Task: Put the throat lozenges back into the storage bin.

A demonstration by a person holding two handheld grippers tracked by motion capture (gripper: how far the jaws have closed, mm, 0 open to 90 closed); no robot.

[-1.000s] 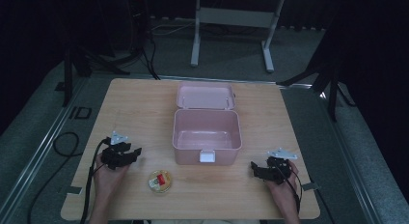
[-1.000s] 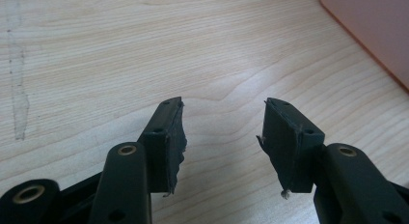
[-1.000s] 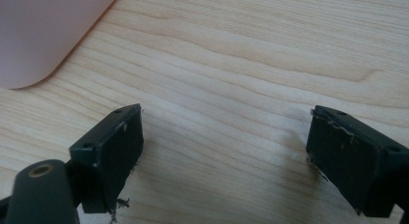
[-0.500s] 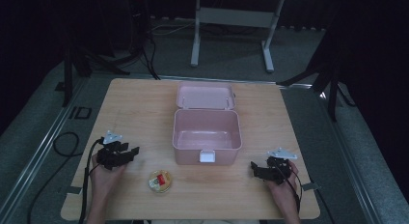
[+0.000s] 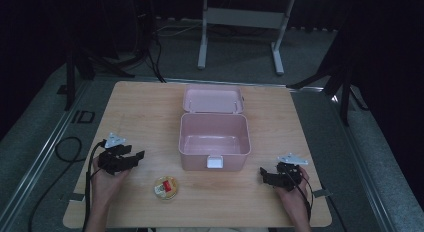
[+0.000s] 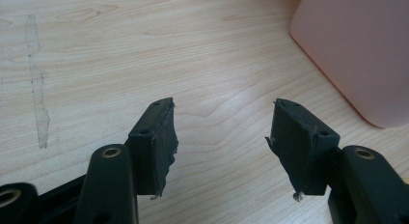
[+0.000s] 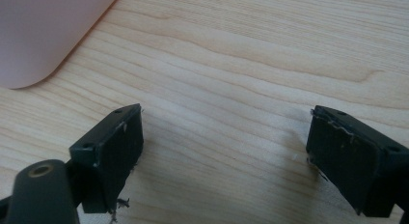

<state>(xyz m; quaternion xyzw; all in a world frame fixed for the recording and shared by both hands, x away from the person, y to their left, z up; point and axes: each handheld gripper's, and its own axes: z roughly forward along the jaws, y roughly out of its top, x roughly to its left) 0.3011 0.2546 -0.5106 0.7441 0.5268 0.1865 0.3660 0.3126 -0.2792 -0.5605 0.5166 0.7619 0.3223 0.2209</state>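
The setting is a lab or recording studio. A bare light-wood table (image 5: 150, 117) stands on grey carpet (image 5: 240, 47), with dark surroundings on all sides. Black stand legs (image 5: 320, 82) and trailing cables (image 5: 150, 57) occupy the far floor beside a grey metal desk frame (image 5: 240, 22). Floor rails (image 5: 45, 142) run along the left.

The pink box (image 6: 357, 55) ran off the top and right edges of the left gripper view, and off the top-left corner of the right gripper view. From above, the small round container (image 5: 165, 187) by the table's (image 5: 150, 117) near edge held something red and yellow (too small to identify).
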